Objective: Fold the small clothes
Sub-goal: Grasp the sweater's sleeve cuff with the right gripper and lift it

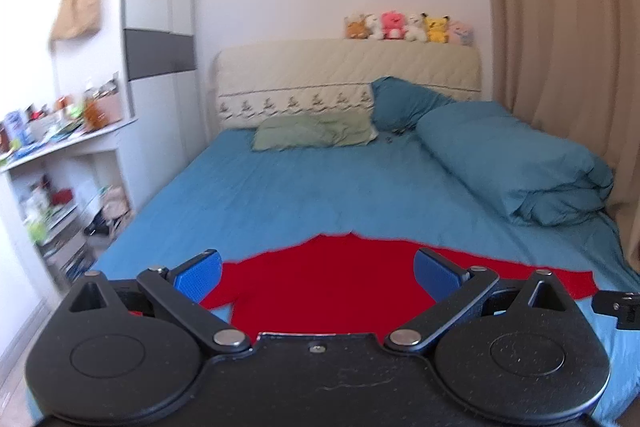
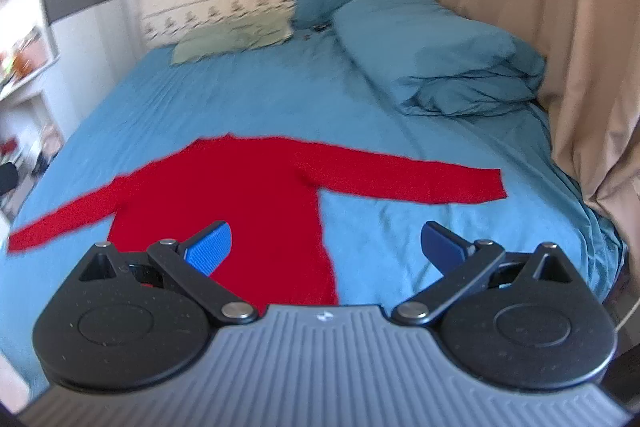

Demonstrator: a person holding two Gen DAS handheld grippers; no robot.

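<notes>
A red long-sleeved top (image 2: 248,195) lies flat on the blue bed sheet (image 2: 224,99), sleeves spread out to both sides. It also shows in the left wrist view (image 1: 328,283). My left gripper (image 1: 318,273) is open and empty, held above the body of the top near its lower part. My right gripper (image 2: 326,247) is open and empty, above the right edge of the top's body. The top's hem is hidden behind both grippers.
A rolled blue duvet (image 2: 432,55) lies on the bed's right side, with a green pillow (image 2: 232,39) and a blue pillow (image 1: 404,103) at the headboard. Beige curtains (image 2: 540,27) hang at right. Cluttered white shelves (image 1: 60,163) stand at left. Plush toys (image 1: 408,27) sit on the headboard.
</notes>
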